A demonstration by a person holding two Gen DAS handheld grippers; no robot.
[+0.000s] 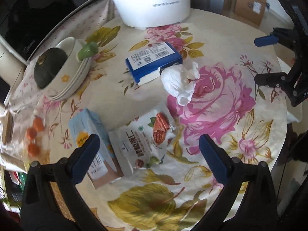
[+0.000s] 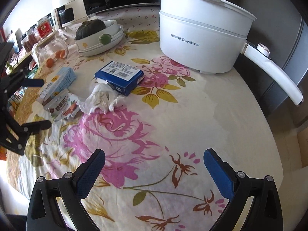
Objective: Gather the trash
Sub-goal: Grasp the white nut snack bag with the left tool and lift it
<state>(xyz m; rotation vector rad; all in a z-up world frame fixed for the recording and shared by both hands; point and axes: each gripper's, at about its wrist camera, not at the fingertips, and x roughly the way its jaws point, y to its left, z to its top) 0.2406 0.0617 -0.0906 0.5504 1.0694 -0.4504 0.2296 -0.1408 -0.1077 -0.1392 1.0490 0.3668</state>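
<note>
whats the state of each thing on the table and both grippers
left gripper: open, empty
right gripper: open, empty
tissue: crumpled, touching blue box
blue box: lying flat
snack packet: torn open, flat
light blue carton: on its side
white pot: lid on, upright
bowl: holds dark squash

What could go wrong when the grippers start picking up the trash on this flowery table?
The left gripper hangs open right above the snack packet, which leans on the light blue carton, so a grab might drag both. The crumpled tissue touches the dark blue box and could snag or tear. The right gripper is open, holding nothing.
</note>
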